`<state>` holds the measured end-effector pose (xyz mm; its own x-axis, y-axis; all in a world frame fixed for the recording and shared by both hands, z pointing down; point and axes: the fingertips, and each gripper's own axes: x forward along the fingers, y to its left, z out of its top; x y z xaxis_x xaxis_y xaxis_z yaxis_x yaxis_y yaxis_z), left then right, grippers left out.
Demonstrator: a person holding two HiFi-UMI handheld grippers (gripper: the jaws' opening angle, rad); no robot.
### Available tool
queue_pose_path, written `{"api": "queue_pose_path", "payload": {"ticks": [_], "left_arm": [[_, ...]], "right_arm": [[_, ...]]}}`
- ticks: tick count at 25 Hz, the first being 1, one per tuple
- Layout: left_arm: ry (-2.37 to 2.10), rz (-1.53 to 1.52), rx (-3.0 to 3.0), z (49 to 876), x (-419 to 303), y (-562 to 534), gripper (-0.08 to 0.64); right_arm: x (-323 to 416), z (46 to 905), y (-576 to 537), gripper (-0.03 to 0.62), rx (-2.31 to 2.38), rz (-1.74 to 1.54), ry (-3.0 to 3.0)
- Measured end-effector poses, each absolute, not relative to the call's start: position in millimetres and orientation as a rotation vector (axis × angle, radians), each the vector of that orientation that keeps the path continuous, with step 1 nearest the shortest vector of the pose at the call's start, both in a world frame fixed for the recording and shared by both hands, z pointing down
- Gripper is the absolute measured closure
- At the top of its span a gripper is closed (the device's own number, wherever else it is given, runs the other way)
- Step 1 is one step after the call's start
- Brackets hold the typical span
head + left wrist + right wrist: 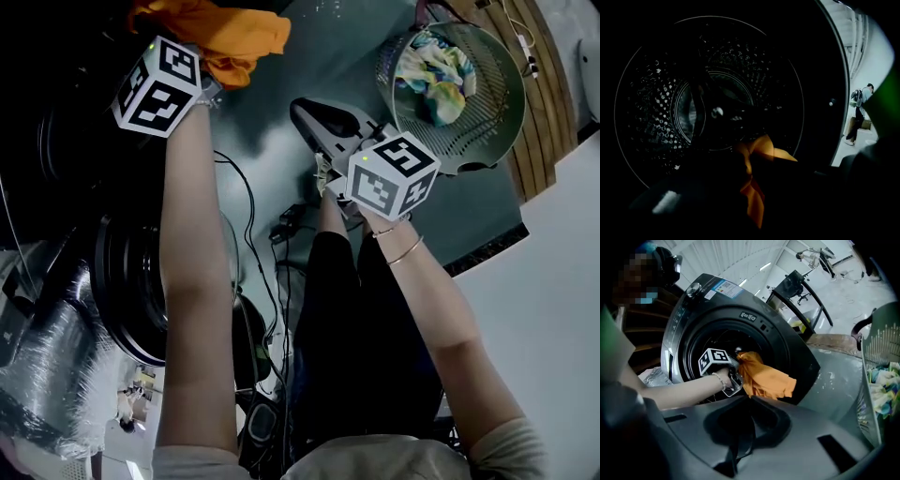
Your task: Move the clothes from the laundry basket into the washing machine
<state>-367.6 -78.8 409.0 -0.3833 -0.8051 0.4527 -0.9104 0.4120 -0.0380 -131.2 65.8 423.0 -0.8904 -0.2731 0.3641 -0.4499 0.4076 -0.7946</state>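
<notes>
- The orange cloth (757,183) is pinched between the left gripper's (735,371) jaws, which are clenched on it. Its folds bunch above the tips and trail down below them.
- Seen from the right gripper view, the cloth spreads out past the left jaws toward the right. It hangs in front of the lower right edge of the washer's (754,315) round opening.
- Straight ahead of the left jaws is the drum (651,93). It is dark, and its perforated wall rings the space beyond the tips.
- The right gripper (742,441) has its jaws pressed together with nothing between them. It points toward the washer and is well short of it.
- The left gripper and the cloth lie ahead of the right jaws, slightly above their line.
- To the right of the right jaws stands the basket (879,348), its mesh wall close by.
- Mixed-colour clothes (436,66) lie in the bottom of the basket, apart from both pairs of jaws.
</notes>
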Motion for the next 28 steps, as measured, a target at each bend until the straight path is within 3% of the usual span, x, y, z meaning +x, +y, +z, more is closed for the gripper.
{"api": "queue_pose_path", "payload": {"ticks": [6, 8, 9, 16, 20, 28], "left_arm": [[-2.316, 0.328, 1.413, 418, -380, -84, 0.485], [-2.256, 0.325, 1.382, 435, -375, -77, 0.303], [-2.256, 0.334, 1.364, 439, -374, -72, 0.259], [-2.201, 0.271, 1.364, 448, -329, -30, 0.257], [-2.033, 0.358, 1.342, 497, -289, 3, 0.173], [-1.99, 0.413, 1.163, 553, -300, 11, 0.17]], "right_arm": [[-125, 427, 65, 0.571, 0.696, 1.545, -2.464], [-123, 429, 73, 0.571, 0.686, 1.572, -2.448], [-124, 429, 78, 0.571, 0.671, 1.58, -2.445], [-113, 434, 88, 0.571, 0.674, 1.596, -2.417], [-111, 435, 91, 0.571, 0.663, 1.599, -2.413], [-113, 442, 95, 0.571, 0.624, 1.608, -2.41]]}}
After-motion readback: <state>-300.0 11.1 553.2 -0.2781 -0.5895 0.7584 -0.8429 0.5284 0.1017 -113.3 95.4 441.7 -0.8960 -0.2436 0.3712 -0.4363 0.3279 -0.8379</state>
